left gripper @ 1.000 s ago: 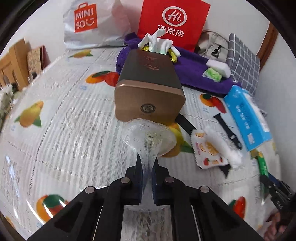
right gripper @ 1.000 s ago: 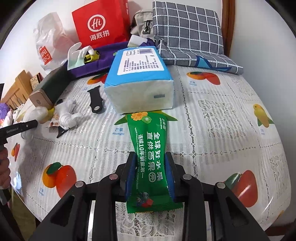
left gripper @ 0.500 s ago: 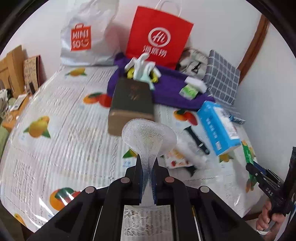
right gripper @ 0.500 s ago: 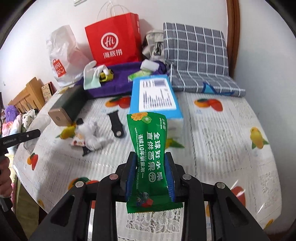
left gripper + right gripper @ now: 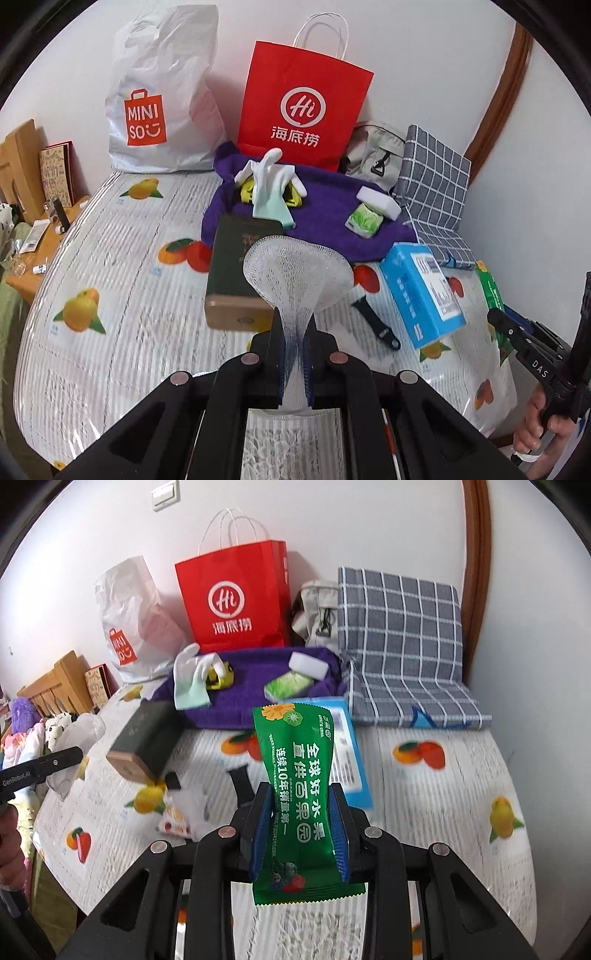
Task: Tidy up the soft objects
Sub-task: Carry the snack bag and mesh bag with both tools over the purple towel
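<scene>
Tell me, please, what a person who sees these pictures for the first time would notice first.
Most striking is the green snack packet clamped upright in the right hand-held gripper, close to the lens. Likewise the white foam net pinched in the left hand-held gripper fans out above the fingers. Behind both, the red paper bag stands against the wall at the back of the fruit-print table.

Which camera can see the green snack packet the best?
The right wrist view. There the green snack packet stands front and centre, gripped in the right tool, its printing easy to read. In the left wrist view only a thin edge-on strip of it shows at the far right.
</scene>
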Demonstrator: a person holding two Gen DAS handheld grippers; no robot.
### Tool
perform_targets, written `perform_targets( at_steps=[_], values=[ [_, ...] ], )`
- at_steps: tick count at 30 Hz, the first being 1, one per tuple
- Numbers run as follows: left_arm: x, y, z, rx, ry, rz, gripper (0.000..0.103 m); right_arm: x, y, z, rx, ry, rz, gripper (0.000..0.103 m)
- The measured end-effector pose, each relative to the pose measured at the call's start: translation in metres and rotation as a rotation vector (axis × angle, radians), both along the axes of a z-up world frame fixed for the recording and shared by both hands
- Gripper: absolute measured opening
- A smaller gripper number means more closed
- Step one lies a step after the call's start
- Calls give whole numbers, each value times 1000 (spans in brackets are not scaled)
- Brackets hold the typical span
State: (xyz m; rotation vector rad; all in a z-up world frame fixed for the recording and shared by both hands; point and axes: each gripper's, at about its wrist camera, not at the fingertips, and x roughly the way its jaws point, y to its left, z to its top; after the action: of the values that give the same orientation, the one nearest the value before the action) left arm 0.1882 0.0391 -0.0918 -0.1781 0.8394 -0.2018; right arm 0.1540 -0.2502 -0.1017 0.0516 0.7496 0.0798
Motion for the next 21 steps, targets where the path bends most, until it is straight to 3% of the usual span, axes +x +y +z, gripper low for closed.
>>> perform_targets(
  at_steps=[14,21],
  values=[
    [59,-9,31,11,-43,-8,8,67,6,26,48,-27,28,31],
    [97,-13,32,14,-23,3,8,107,6,31,49,-32,29,31]
  ],
)
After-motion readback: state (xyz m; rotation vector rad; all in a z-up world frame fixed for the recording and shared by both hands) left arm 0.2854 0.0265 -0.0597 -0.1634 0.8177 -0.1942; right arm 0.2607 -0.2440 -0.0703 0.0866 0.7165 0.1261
